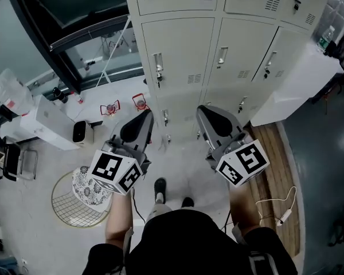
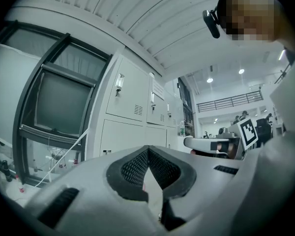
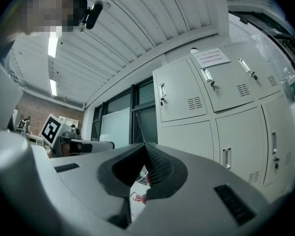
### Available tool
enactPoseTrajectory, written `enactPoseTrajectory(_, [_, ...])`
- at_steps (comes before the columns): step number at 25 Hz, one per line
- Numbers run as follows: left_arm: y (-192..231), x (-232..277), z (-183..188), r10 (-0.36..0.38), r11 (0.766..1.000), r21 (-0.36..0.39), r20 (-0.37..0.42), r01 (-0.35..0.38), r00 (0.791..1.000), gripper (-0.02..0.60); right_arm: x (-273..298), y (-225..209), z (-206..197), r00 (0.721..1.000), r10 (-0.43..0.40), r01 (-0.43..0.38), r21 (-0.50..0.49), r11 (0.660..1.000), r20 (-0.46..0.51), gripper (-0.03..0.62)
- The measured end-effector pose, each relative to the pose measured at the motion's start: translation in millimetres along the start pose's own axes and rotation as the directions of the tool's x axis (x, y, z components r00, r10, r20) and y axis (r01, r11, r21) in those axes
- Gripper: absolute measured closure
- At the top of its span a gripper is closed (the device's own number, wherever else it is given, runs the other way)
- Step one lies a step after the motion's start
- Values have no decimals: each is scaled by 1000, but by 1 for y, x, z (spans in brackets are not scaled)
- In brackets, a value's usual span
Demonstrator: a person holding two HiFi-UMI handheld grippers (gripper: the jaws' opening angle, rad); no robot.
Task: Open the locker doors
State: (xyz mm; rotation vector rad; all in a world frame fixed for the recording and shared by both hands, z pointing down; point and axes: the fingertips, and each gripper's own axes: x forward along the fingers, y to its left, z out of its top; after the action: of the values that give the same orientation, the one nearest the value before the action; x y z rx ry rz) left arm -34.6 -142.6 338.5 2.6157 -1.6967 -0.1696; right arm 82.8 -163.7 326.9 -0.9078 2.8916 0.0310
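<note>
My left claw (image 1: 142,116) and right claw (image 1: 206,110) are each pressed together with nothing between the jaws. Both point at the pale locker doors (image 1: 183,44), which stand ahead of the tips, apart from them, and all look closed.

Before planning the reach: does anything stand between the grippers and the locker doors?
Nothing visible does. The left gripper and right gripper, both shut, point at the closed locker doors; the wire stool stands aside.
</note>
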Motion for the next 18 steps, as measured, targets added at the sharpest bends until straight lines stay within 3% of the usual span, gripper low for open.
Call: enactPoseTrajectory(18, [118, 56, 44, -128, 992, 25, 43, 127, 991, 563, 118, -21, 64, 995, -84, 88, -95, 992, 44, 589])
